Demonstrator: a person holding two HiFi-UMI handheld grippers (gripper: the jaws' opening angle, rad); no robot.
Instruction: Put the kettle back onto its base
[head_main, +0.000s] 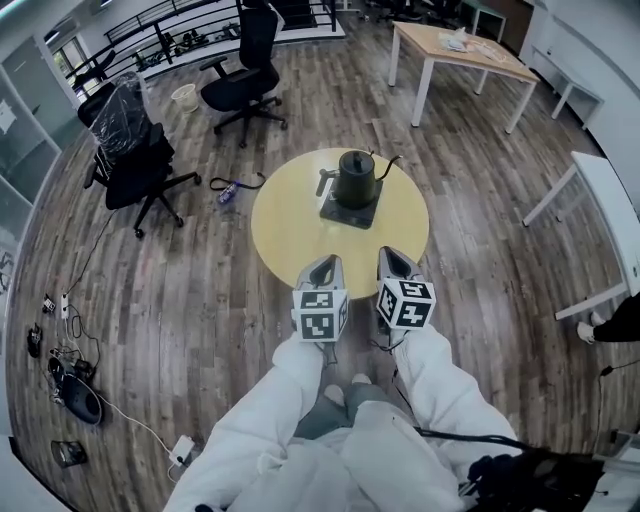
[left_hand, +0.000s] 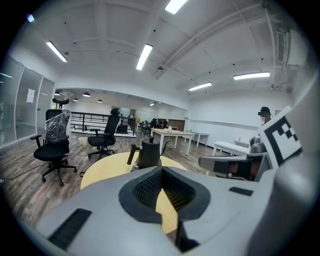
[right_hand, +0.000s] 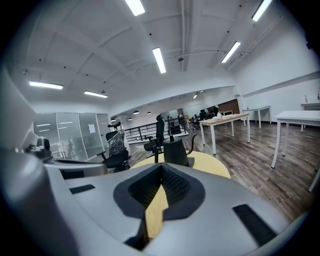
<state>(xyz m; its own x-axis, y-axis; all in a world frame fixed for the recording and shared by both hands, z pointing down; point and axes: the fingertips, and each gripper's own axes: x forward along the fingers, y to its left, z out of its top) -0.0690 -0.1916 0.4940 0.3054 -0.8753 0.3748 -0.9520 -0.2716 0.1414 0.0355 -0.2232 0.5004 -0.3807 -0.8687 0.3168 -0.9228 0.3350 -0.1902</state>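
Head view: kettle (head_main: 355, 178) seems seated on its base (head_main: 350, 212) on the table (head_main: 290, 225), so I hold left gripper (head_main: 322, 270) and right gripper (head_main: 397, 262) clenched, empty, well short of it.

Ceiling strip lights (left_hand: 145, 56) are glowing bright overhead, lighting the room evenly; fisheye distortion is bending every edge, and dark vignetting is ringing both gripper views.

Grey-brown wood-plank floor (head_main: 480, 300). Black office chair (head_main: 240, 70) far left; plastic-wrapped chair (head_main: 125, 135) beside it. Wooden table (head_main: 455, 48), white legs, far right. Black railing (head_main: 170, 22) behind. Ceiling strip lights (left_hand: 145, 55) on.
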